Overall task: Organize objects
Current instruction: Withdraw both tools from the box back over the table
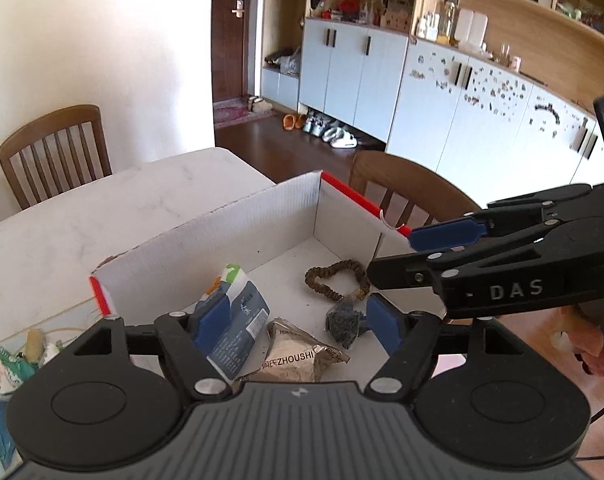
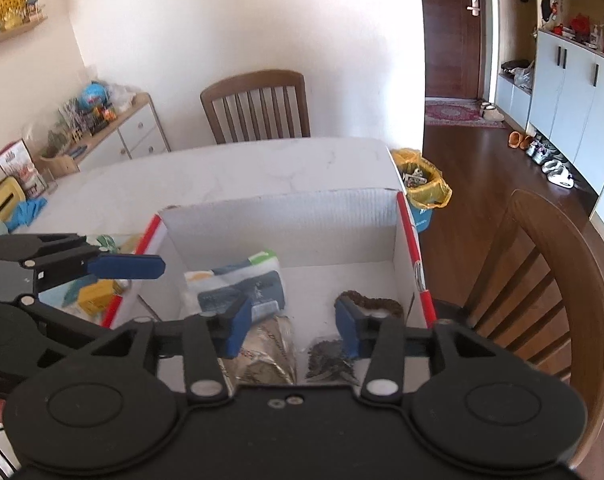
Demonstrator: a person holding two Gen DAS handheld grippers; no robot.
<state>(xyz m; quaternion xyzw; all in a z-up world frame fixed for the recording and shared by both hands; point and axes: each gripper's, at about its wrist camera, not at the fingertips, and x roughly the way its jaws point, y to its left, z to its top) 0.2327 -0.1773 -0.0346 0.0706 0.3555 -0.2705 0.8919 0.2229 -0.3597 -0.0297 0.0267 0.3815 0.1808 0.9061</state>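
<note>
Both hand-held grippers released over white cardboard box [image 2: 278,216] on bench.
Clear bag of dark bits [image 2: 329,360] lies just ahead, between right hand-held gripper [image 2: 292,330] fingers; left hand-held gripper [image 1: 296,326] also near, empty.

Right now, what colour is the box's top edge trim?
Red, on a white box; the trim shows best in the right wrist view.

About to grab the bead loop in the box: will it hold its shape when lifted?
Probably not. The bead loop lies in a bent, irregular ring, so it likely droops from one pinch point. It looks light. Its beaded surface should grip, though a pinch might catch one strand only.
</note>
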